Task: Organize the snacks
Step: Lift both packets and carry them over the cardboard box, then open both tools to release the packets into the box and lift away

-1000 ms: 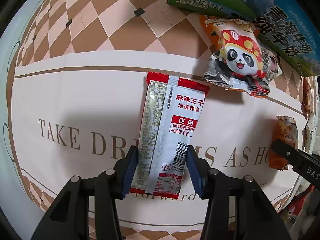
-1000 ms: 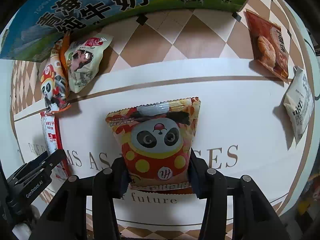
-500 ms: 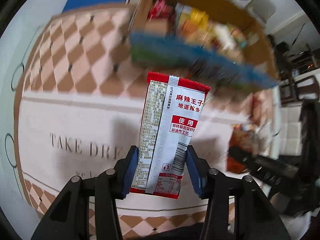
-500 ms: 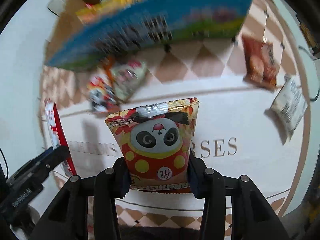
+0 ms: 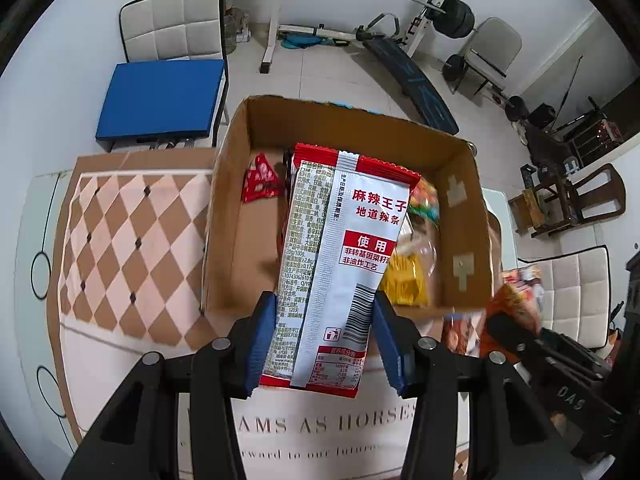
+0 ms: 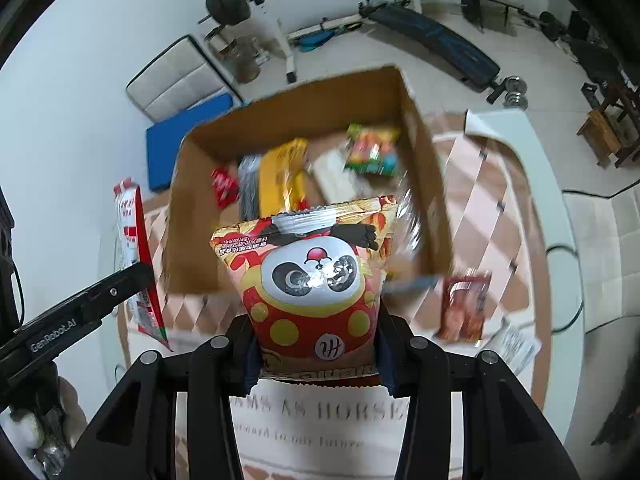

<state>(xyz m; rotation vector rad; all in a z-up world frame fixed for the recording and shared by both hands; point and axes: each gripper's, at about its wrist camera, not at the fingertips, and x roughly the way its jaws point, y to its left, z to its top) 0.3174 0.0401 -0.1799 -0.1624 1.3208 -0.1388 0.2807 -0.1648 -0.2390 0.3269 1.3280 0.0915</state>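
My left gripper [image 5: 325,344] is shut on a red and white spicy strip packet [image 5: 340,264], held upright in the air in front of the open cardboard box [image 5: 224,216]. My right gripper [image 6: 318,354] is shut on an orange panda snack bag [image 6: 316,288], also lifted above the table before the same cardboard box [image 6: 424,184]. Inside the box lie several snacks: a red packet [image 5: 262,179], a yellow one [image 6: 282,178] and a colourful one [image 6: 372,148]. The left gripper with its packet [image 6: 134,264] shows at the left of the right wrist view.
A brown snack packet [image 6: 464,306] and a white one [image 6: 514,346] lie on the checkered tablecloth [image 5: 132,240] right of the box. Beyond the table stand a blue-cushioned chair [image 5: 160,96], a weight bench [image 5: 408,80] and a barbell rack.
Both grippers have risen from the tablecloth with their packets and tilted up, so the open box and the room came into view. The grips are unchanged.
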